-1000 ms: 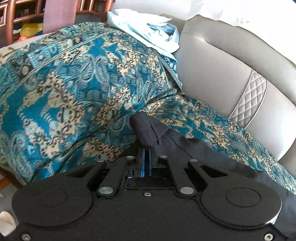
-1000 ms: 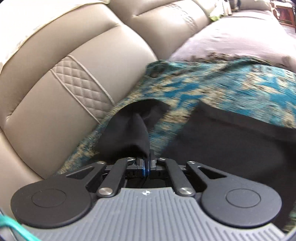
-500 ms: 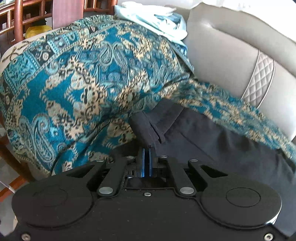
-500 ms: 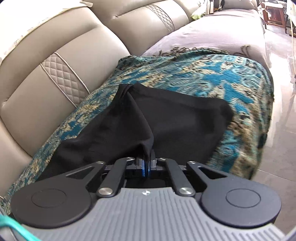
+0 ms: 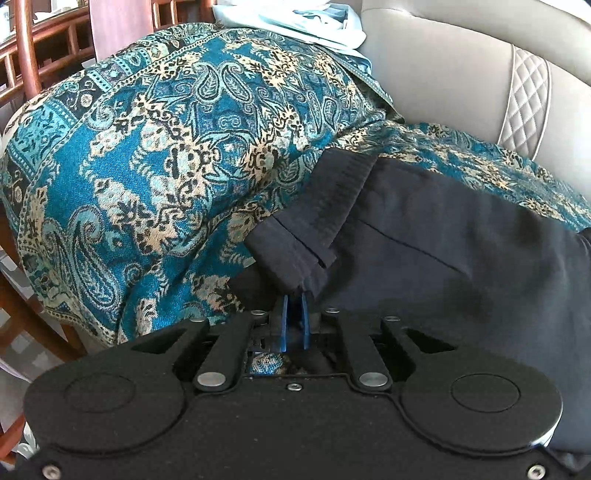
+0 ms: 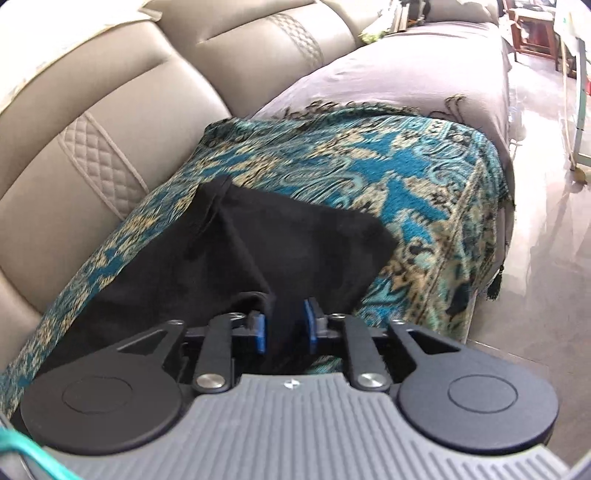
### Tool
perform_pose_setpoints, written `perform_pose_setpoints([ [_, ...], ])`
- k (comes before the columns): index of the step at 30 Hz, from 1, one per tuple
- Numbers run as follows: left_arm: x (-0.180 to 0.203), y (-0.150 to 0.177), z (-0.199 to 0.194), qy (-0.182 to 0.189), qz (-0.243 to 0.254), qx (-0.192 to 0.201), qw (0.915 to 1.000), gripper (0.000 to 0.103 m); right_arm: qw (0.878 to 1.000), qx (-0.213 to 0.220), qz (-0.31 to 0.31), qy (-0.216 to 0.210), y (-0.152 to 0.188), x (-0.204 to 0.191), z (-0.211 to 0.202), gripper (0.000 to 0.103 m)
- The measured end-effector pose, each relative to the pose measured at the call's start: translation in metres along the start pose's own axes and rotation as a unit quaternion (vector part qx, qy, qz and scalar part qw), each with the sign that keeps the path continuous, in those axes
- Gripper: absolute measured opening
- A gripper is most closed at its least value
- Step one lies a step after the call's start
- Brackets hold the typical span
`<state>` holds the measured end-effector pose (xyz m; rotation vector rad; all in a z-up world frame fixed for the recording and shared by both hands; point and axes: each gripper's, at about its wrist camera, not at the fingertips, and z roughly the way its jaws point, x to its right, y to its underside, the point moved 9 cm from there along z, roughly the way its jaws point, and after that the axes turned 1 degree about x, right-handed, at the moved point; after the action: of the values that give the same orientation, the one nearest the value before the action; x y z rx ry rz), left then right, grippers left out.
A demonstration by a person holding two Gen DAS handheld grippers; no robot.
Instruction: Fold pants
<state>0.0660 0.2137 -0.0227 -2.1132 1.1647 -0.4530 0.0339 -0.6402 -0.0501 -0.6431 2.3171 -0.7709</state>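
Black pants [image 5: 443, 258] lie across the teal paisley blanket [image 5: 166, 147] on the sofa seat, their waistband [image 5: 332, 195] toward the armrest. My left gripper [image 5: 294, 295] still pinches the waistband corner at its pad tips, though its jaws are just starting to open. In the right wrist view the other end of the pants [image 6: 277, 243] rests folded on the blanket [image 6: 406, 155]. My right gripper [image 6: 284, 314] is opening, its blue pads [image 6: 309, 325] well apart. A ridge of black cloth runs loosely between them, close to the left pad, with neither pad pressing on it.
The beige leather sofa back [image 6: 129, 92] rises behind the blanket. Light blue clothes [image 5: 295, 18] are piled on the armrest top. Wooden chairs [image 5: 33, 55] stand past the armrest. The blanket's tasselled edge [image 6: 495, 258] drops to a shiny tiled floor [image 6: 546, 221] on the right.
The right jaws have sprung apart and let go of the black cloth, which now lies flatter. The left gripper has sunk toward the seat, laying the waistband down.
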Motion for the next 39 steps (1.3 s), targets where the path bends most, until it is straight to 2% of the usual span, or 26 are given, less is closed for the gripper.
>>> perform_pose_setpoints([
  [6,-0.002,0.001,-0.001,0.001,-0.002,-0.003,1.0000,0.011,0.999,0.013,0.047,0.001,-0.024,0.018,0.004,0.055],
  [14,-0.001,0.002,-0.002,-0.004,0.004,-0.002,1.0000,0.012,0.993,0.053,0.098,0.039,-0.049,0.048,0.004,0.058],
  [16,0.000,0.002,-0.002,-0.006,0.010,0.001,0.9999,0.016,0.992,0.055,0.108,0.042,-0.050,0.051,0.002,0.061],
  [18,0.000,0.002,-0.002,-0.014,0.018,0.004,0.9997,0.036,0.993,0.054,0.098,0.038,-0.051,0.045,0.000,0.063],
  [19,-0.001,0.002,-0.002,-0.019,0.021,0.005,0.9996,0.041,0.994,0.054,0.085,0.035,-0.051,0.039,-0.002,0.067],
  [20,-0.001,0.003,-0.002,-0.021,0.022,0.005,0.9995,0.045,0.996,0.055,0.068,0.033,-0.050,0.030,-0.004,0.069],
  [23,-0.003,0.004,-0.002,-0.014,0.016,0.002,0.9998,0.048,0.998,0.059,0.020,0.009,-0.047,-0.003,-0.009,0.077],
  [25,-0.004,0.004,-0.003,-0.017,0.015,0.001,0.9998,0.053,0.998,0.054,-0.004,-0.019,-0.042,-0.029,-0.012,0.083],
  [29,-0.006,0.004,-0.004,-0.018,0.010,-0.001,0.9998,0.066,0.995,0.038,-0.063,-0.071,-0.022,-0.089,-0.017,0.090],
  [32,-0.003,0.003,-0.007,-0.013,0.007,-0.001,0.9999,0.077,0.986,0.032,-0.122,-0.108,-0.001,-0.140,-0.024,0.094],
  [34,0.001,0.000,-0.015,-0.012,0.011,0.013,0.9998,0.082,0.978,0.028,-0.159,-0.134,0.018,-0.174,-0.032,0.100],
  [39,0.016,-0.020,-0.049,0.013,0.028,0.082,0.9962,0.096,0.946,0.020,-0.242,-0.215,0.077,-0.255,-0.056,0.103],
])
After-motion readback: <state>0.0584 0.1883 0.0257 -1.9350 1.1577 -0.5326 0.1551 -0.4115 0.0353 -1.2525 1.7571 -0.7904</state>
